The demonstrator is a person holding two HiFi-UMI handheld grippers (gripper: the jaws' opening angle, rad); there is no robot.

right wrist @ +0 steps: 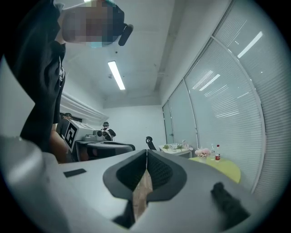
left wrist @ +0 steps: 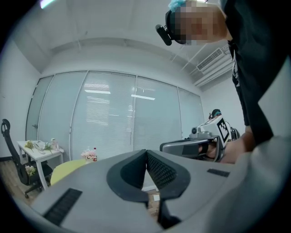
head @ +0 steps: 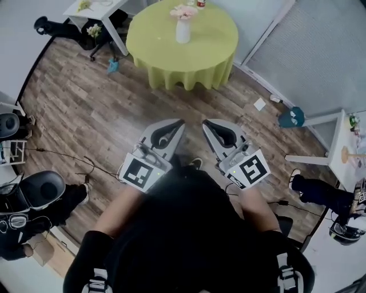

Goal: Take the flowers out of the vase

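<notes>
Left gripper (left wrist: 146,153) jaws closed, empty; right gripper (left wrist: 169,146) beyond at right; flowers (left wrist: 86,155) on green table (left wrist: 66,171) far left

There are two grippers, the left gripper (head: 180,122) and the right gripper (head: 205,123). One round table (head: 217,57) bears one white vase (head: 182,31), one bunch of pink flowers (head: 183,11) and one red-capped bottle (right wrist: 218,153). There are two white desks, the left desk (head: 91,12) and the right desk (head: 338,137). Two teal items, the small teal item (head: 112,66) and the larger teal item (head: 292,117), lie with one paper scrap (head: 259,104) on the floor (head: 86,114).
</notes>
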